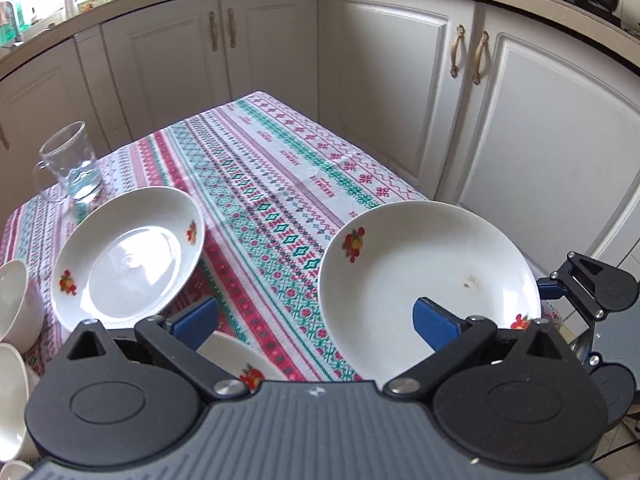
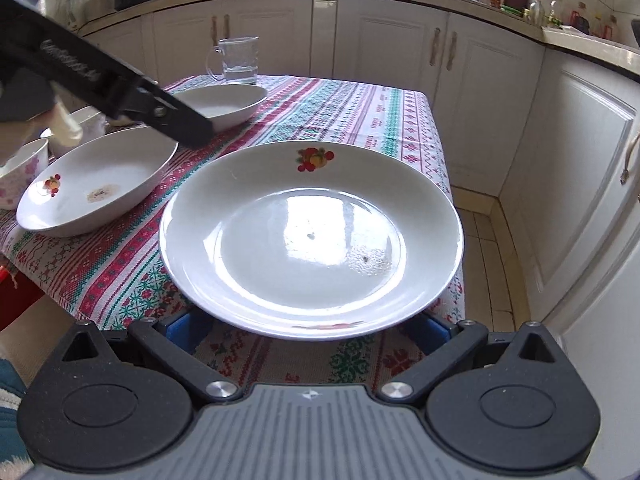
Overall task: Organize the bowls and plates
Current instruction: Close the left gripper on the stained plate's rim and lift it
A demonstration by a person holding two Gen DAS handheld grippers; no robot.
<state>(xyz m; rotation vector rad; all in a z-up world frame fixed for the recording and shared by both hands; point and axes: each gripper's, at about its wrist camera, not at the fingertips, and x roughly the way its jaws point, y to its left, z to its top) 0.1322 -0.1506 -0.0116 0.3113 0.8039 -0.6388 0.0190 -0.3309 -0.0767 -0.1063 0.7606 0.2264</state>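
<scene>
Near plate [image 2: 312, 236]: round, glossy white ceramic, fruit decal on rim, speck in the well. It sits on a woven patterned tablecloth [image 2: 120, 264]. Right gripper [image 2: 308, 330] spread wide beneath the plate's near edge; left gripper [image 1: 314, 318] also apart, empty.

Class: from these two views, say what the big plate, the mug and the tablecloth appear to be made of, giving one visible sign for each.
Plate: probably glazed ceramic, glossy white; it mirrors window light and bears a printed fruit motif.
Mug: clear glass, likely; the cabinets show through it and it holds some water.
Tablecloth: woven fabric, matt; bands of red and green pattern, and it drapes over the table edge.
</scene>
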